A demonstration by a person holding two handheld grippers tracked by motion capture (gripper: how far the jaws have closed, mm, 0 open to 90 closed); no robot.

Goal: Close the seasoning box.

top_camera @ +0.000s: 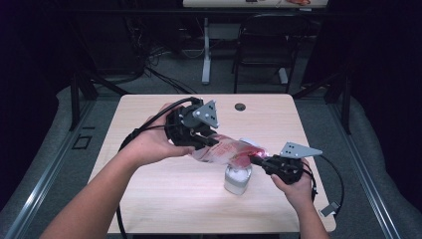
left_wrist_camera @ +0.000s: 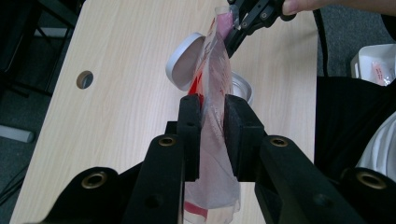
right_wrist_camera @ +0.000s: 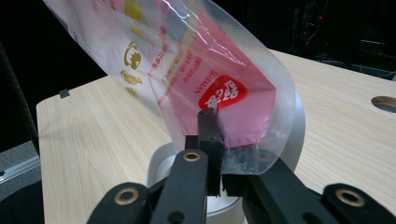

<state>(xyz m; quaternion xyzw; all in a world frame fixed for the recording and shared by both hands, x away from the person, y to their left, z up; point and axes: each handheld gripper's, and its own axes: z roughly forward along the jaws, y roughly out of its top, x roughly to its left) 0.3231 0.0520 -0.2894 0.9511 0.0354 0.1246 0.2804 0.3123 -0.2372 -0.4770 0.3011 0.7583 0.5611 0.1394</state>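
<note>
While both grippers pinch the plastic pouch [top_camera: 226,151] over the open jar [top_camera: 236,180], left gripper [top_camera: 211,143] mid-bag, right gripper [top_camera: 255,159] at its mouth, this looks like pouring; next, tilt it steeper.

The bag [top_camera: 226,151] hangs over the table [top_camera: 149,194], between the left gripper [top_camera: 211,142] on its left and the right gripper [top_camera: 255,160] on its right. The jar [top_camera: 237,179] stands on the table beneath the bag, its lid [left_wrist_camera: 183,60] beside it.
</note>
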